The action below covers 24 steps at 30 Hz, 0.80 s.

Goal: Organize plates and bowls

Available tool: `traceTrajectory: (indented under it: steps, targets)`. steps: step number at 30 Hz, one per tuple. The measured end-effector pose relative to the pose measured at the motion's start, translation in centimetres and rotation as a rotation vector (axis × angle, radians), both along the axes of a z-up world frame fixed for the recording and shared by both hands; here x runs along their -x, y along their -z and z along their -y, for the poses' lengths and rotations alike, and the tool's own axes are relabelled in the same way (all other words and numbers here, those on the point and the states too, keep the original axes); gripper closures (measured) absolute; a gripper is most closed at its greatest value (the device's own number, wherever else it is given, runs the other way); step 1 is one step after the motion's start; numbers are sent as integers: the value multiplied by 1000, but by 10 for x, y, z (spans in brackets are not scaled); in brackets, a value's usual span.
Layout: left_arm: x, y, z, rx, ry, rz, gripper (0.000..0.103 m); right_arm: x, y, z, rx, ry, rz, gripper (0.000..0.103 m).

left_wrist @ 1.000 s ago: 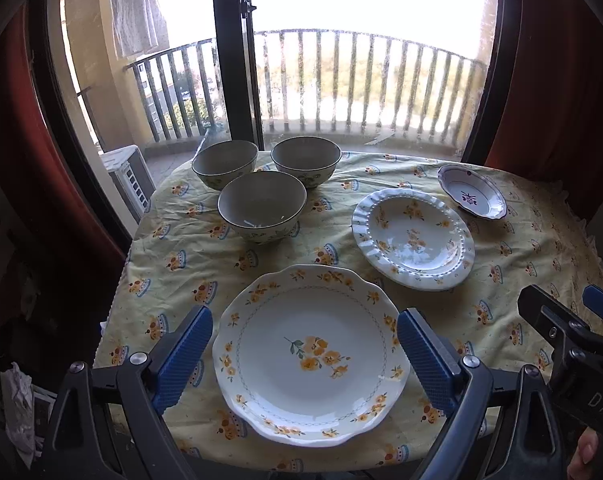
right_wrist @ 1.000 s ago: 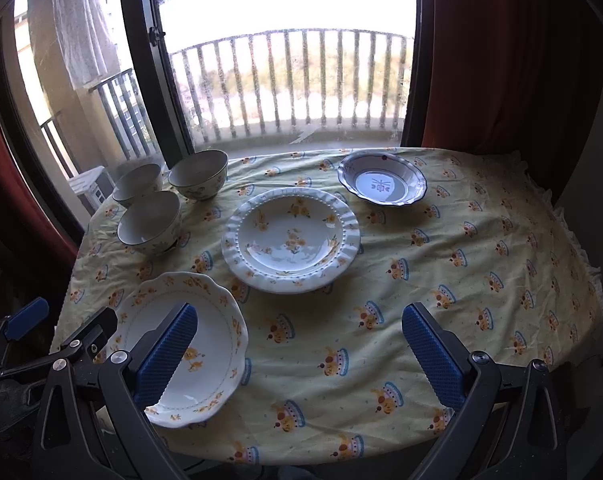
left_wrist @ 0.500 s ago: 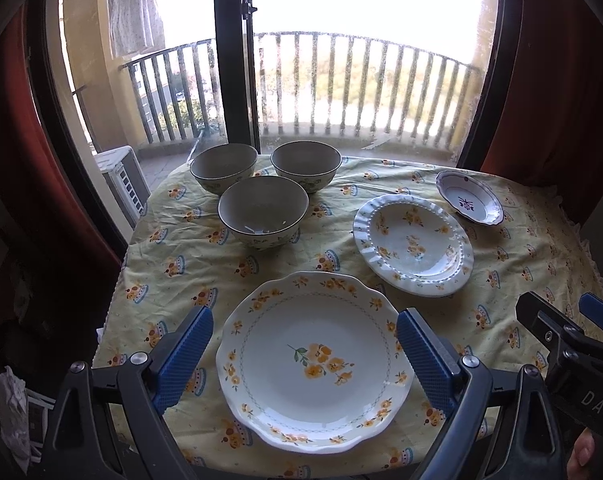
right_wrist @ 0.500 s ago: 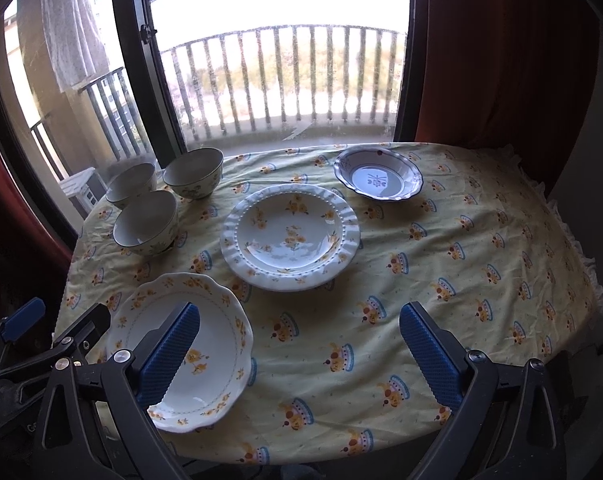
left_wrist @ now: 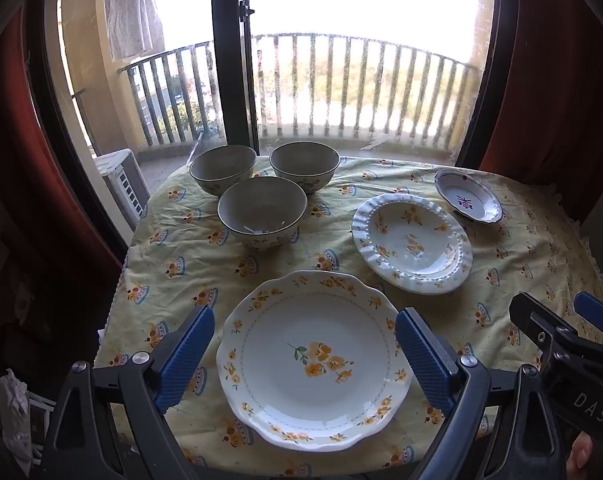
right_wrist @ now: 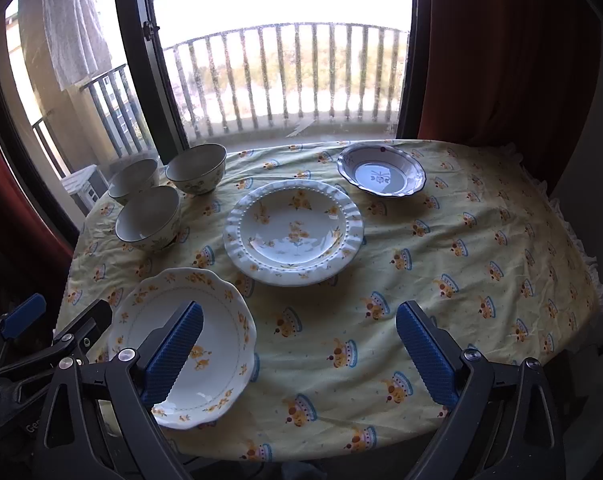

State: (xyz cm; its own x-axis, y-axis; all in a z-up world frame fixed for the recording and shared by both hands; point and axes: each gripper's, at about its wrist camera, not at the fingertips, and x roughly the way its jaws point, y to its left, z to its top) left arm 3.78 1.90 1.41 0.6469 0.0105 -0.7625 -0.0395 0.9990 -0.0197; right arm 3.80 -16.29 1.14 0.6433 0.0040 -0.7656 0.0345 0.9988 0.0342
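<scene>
My left gripper [left_wrist: 304, 354] hangs over the big plate [left_wrist: 315, 360] at the surface's near edge, jaws released and empty; right gripper [right_wrist: 299, 354] likewise. I'd pinch its rim, lifting level toward the ribbed plate [left_wrist: 411, 242].

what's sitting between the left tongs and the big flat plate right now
Nothing visible. The left tongs are open above the near table edge, with the big flat plate directly ahead between the two pads.
</scene>
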Motion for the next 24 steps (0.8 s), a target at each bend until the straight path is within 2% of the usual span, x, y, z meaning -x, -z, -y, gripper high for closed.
traceTrajectory:
  steps: [24]
  targets:
    - [1,1,4,-1,6,-1,11,3,-3,6,-7,11,10,5]
